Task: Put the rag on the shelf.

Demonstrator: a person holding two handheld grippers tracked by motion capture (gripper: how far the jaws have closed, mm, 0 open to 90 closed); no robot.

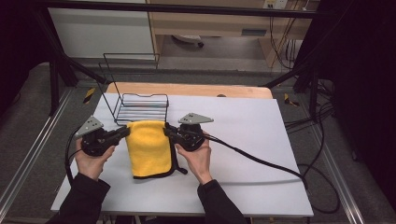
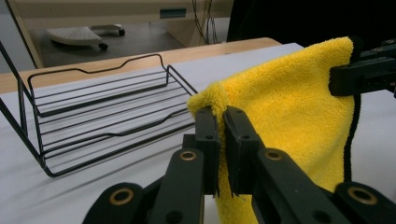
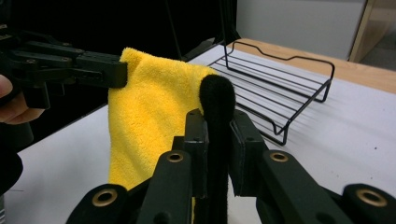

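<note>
high view: both tongs, left (image 1: 122,133) and right (image 1: 169,132), are clamped on the far corners of the yellow cloth (image 1: 149,148), which hangs toward the counter's (image 1: 252,140) near edge, just before the wire rack (image 1: 140,109).

Yellow black-edged cloth (image 1: 148,147), top corners lifted, lower end on table
</note>
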